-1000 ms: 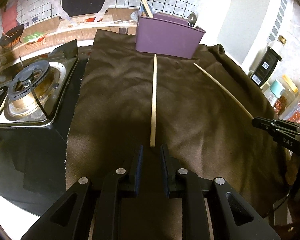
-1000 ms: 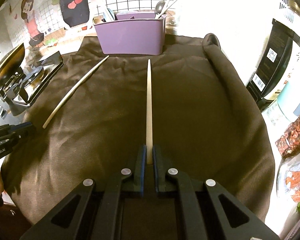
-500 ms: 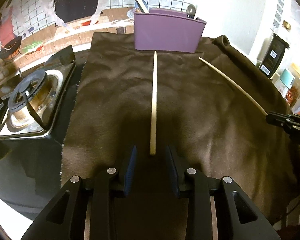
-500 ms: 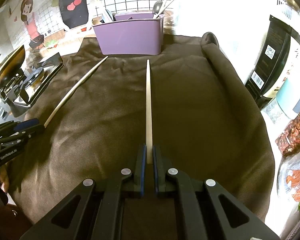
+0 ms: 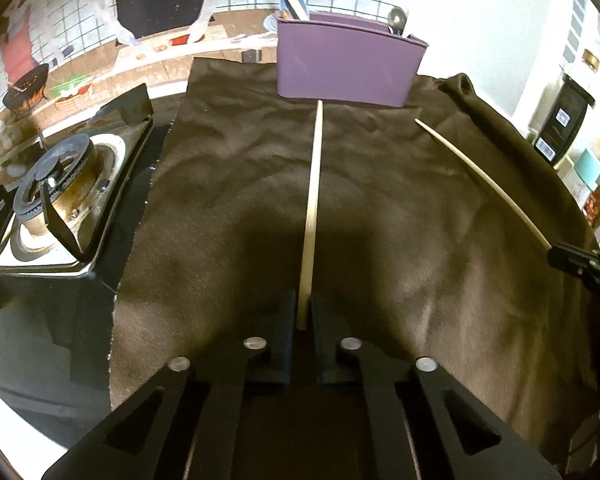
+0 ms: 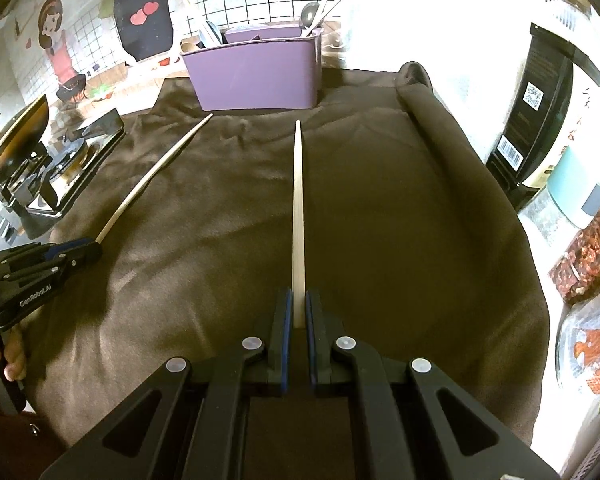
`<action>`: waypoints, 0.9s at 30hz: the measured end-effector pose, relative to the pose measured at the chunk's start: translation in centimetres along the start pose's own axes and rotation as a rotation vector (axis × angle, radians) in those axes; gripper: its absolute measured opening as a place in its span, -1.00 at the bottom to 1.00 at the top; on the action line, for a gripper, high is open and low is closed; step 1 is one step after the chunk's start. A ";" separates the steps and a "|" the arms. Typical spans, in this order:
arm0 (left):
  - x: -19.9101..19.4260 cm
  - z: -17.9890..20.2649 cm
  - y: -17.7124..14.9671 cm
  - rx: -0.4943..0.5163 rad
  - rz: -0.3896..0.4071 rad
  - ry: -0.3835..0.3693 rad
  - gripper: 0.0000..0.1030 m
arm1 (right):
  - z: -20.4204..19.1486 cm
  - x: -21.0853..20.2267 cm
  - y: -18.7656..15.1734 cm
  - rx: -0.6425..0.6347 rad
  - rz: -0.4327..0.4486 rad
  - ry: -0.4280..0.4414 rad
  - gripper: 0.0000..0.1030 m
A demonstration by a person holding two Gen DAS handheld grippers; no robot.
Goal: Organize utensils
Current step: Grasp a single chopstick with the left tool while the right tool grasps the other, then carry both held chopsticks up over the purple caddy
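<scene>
The utensil holder [image 5: 348,68] stands at the far edge of the cloth [image 5: 228,184]. Two chopsticks [image 5: 312,208] [image 5: 480,176] lie on the cloth before the holder, side by side. The stove [image 5: 56,200] sits left of the holder, off the cloth.

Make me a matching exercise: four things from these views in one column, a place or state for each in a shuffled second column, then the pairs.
1. pale wooden chopstick on the left
2. purple plastic utensil holder
3. black gas burner
4. metal spoon

A. stands in the holder
B. at the cloth's far edge
C. beside the brown cloth
D. clamped in the left gripper

Pairs: 1-D, 2-B, 3-C, 4-A
</scene>
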State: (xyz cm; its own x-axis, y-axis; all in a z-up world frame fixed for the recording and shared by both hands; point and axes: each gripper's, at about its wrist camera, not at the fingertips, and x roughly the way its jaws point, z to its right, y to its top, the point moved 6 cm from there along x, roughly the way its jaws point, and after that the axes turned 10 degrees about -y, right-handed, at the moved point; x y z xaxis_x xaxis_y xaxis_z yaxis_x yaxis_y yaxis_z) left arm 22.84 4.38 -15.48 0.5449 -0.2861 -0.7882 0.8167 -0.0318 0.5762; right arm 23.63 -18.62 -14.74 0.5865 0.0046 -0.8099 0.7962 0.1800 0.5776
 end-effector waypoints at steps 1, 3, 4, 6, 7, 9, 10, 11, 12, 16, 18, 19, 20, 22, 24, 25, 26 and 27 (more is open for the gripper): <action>-0.3 -0.1 0.2 -0.004 0.012 -0.004 -0.87 | 0.0 0.0 0.1 -0.003 0.002 0.000 -0.89; -1.3 -0.1 0.7 0.001 0.052 -0.005 -0.87 | -0.2 -0.3 0.2 -0.016 0.012 -0.007 -0.89; -1.7 -0.1 1.0 0.007 0.068 -0.002 -0.87 | -0.3 -0.4 0.3 -0.024 0.016 -0.011 -0.89; -3.2 -0.1 1.8 0.022 0.114 0.004 -0.87 | -0.5 -0.9 0.5 -0.040 0.030 -0.020 -0.89; -3.9 -0.1 2.3 0.030 0.135 0.008 -0.87 | -0.6 -1.0 0.6 -0.045 0.034 -0.021 -0.89; -5.4 0.1 3.1 0.048 0.178 0.013 -0.87 | -0.6 -1.4 1.0 -0.049 0.046 -0.022 -0.89; -6.3 0.2 3.5 0.061 0.201 0.016 -0.87 | -0.6 -1.8 1.4 -0.050 0.056 -0.023 -0.89; -7.1 0.3 3.9 0.077 0.221 0.021 -0.87 | -0.6 -2.1 1.6 -0.050 0.065 -0.024 -0.89; -7.7 0.4 4.3 0.091 0.238 0.025 -0.87 | -0.6 -2.6 2.0 -0.050 0.076 -0.022 -0.89; -10.2 1.2 6.2 0.136 0.299 0.027 -0.88 | -0.7 -4.3 3.6 -0.063 0.123 -0.022 -0.89; -11.3 1.6 7.1 0.159 0.331 0.028 -0.88 | -0.7 -5.3 4.5 -0.077 0.155 -0.037 -0.89; -11.9 1.8 7.7 0.172 0.345 0.027 -0.88 | -0.7 -5.9 5.0 -0.082 0.172 -0.044 -0.89; -12.3 2.0 8.1 0.178 0.356 0.025 -0.88 | -0.7 -6.5 5.7 -0.088 0.191 -0.050 -0.89; -13.2 2.2 9.3 0.186 0.377 0.006 -0.88 | -0.7 -7.7 7.0 -0.103 0.228 -0.067 -0.89; -14.1 2.4 10.5 0.186 0.398 -0.013 -0.88 | -0.7 -9.2 8.8 -0.117 0.278 -0.090 -0.89; -14.5 2.5 11.3 0.187 0.407 -0.024 -0.88 | -0.6 -9.8 9.6 -0.122 0.292 -0.097 -0.89; -14.8 2.5 12.0 0.183 0.415 -0.036 -0.88 | -0.6 -10.3 10.7 -0.124 0.307 -0.104 -0.89; -15.1 2.6 12.7 0.179 0.420 -0.050 -0.89 | -0.6 -10.8 11.8 -0.124 0.320 -0.108 -0.89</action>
State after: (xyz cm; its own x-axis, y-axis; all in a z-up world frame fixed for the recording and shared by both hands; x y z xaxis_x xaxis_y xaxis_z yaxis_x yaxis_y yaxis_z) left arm 24.51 5.78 4.34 0.8082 -0.3558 -0.4692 0.4787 -0.0671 0.8754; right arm 26.57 -15.94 0.75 0.8205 -0.0228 -0.5711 0.5498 0.3047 0.7777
